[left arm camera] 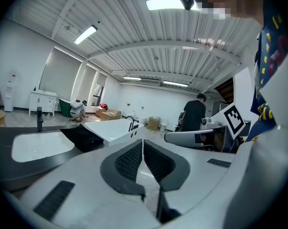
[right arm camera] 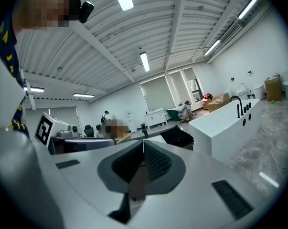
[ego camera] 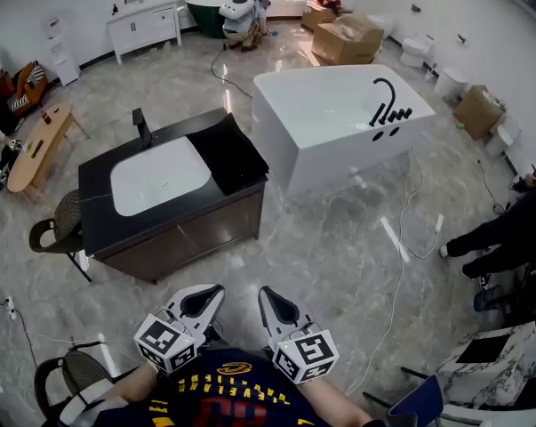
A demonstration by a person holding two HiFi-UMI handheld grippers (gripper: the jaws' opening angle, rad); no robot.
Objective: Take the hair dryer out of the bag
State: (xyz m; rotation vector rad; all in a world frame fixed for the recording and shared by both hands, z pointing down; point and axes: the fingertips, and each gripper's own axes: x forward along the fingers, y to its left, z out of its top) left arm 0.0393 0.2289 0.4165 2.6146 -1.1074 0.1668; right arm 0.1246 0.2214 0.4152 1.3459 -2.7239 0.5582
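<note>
Left gripper (left arm camera: 143,142) closed, empty; black bag (left arm camera: 85,137), apparently, lies beside the sink (left arm camera: 38,146).

Black bag (ego camera: 230,157), lying flat, on vanity (ego camera: 196,229)

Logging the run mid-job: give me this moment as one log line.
left gripper: shut, empty | right gripper: shut, empty | black bag: on vanity beside basin, untouched | hair dryer: not visible

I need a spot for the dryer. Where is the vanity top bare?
Bare: the narrow countertop strip between the white basin and the front edge, and the left end beside the basin. Crowded: the right end, covered by the black bag; the faucet stands behind the basin.
</note>
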